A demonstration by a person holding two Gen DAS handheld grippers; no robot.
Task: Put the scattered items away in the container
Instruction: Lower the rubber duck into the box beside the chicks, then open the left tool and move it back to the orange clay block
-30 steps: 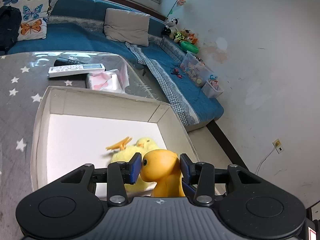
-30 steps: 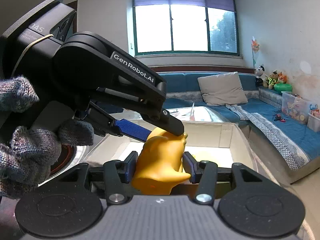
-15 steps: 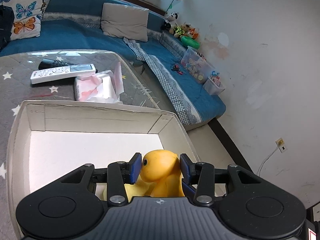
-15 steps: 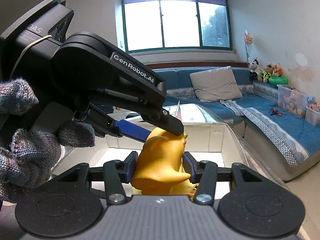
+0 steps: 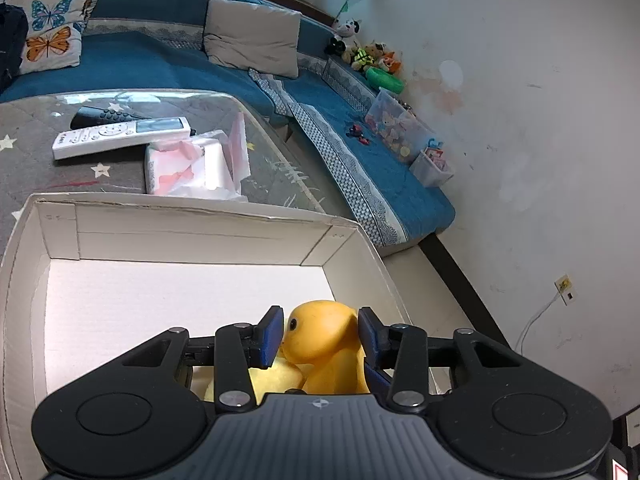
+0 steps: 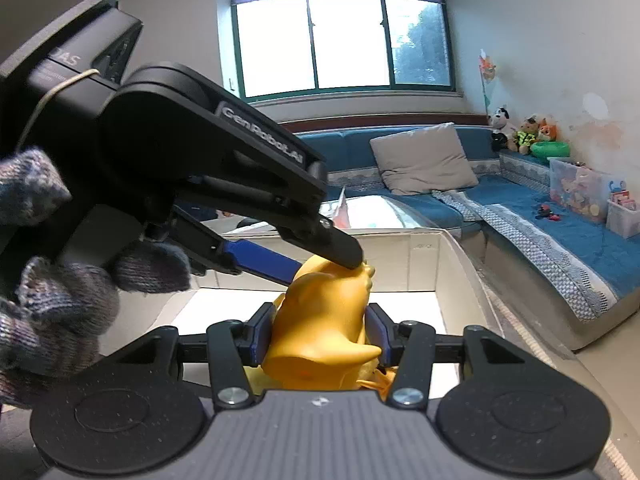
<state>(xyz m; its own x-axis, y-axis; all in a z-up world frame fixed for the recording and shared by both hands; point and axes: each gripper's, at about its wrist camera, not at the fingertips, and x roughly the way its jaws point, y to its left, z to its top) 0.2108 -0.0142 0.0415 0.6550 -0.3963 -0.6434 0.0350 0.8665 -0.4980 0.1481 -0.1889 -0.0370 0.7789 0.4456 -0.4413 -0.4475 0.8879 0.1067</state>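
Closing jaws around orange duck (image 5: 322, 334).

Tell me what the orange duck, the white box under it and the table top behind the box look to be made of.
Orange duck: probably soft rubber or vinyl; smooth moulded skin with a dull sheen.
White box: cardboard, matt; folded corner flaps and a slightly ragged rim show.
Table top: likely glass, glossy; a rounded clear edge catches reflections over a grey star-patterned layer that seems to lie beneath.
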